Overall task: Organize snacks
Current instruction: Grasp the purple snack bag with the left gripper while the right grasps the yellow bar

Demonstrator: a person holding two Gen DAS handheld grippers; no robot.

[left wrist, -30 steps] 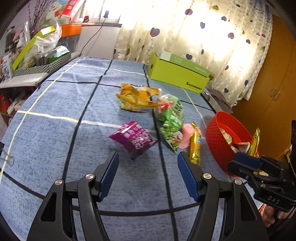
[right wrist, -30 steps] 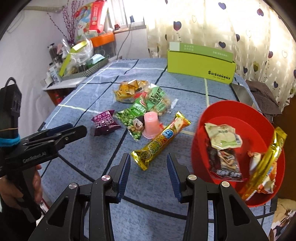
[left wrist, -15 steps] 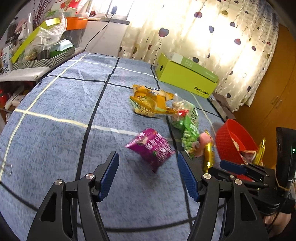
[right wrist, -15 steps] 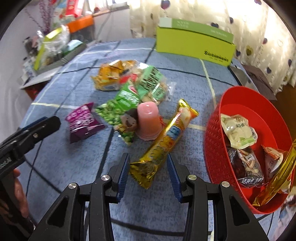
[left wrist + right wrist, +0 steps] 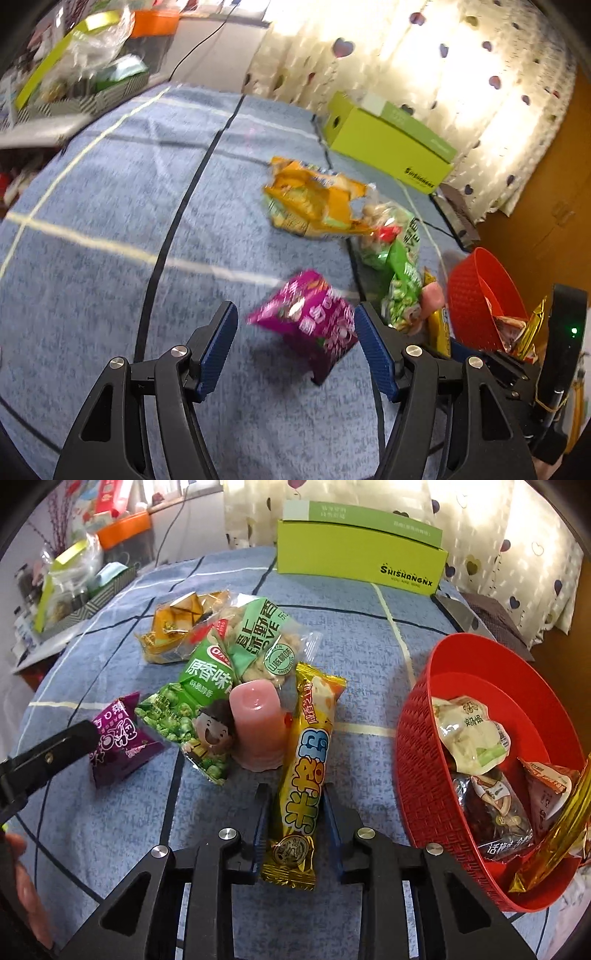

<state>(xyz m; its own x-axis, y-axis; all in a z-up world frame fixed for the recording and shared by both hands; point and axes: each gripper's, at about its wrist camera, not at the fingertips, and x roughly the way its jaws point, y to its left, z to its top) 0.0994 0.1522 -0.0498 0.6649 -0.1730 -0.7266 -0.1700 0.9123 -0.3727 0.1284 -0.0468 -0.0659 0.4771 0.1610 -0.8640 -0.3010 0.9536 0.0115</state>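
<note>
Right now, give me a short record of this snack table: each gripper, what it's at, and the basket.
left gripper: open, fingers either side of the purple foil snack packet, contact unclear
right gripper: fingers close around the long gold-wrapped snack bar; grip not certain
red woven plastic basket: holds several packets
surface: blue checked tablecloth
</note>
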